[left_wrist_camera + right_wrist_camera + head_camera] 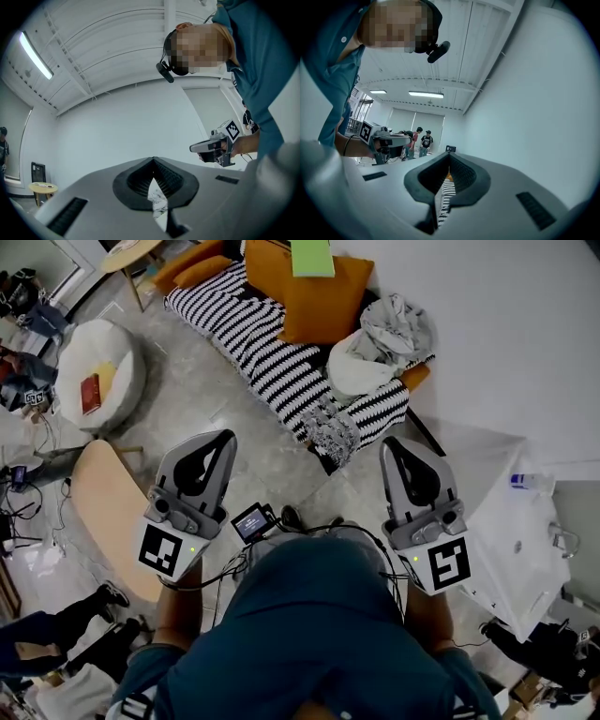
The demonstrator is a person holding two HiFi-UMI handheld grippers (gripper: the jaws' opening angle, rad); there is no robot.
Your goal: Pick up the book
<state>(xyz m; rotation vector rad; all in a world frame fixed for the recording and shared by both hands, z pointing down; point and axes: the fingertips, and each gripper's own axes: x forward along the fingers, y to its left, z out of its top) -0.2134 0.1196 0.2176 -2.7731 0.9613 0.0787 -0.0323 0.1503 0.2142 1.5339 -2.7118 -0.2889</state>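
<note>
Head view, looking down: the left gripper (228,437) and right gripper (387,443) are held out side by side, both pointing toward a striped mattress (272,362). A green book (312,257) lies at its far end, on an orange cushion (323,306). Left gripper view: the jaws are closed together, holding nothing. Right gripper view: the jaws are likewise closed and empty.

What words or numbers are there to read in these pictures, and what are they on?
No word or number is readable.
Marker cubes on the left gripper and right gripper: square patterns, no letters.
Small dark screen: too small.
Flat red book on the round white beanbag: too small.
Blue label on the white sheet: blurred.
</note>
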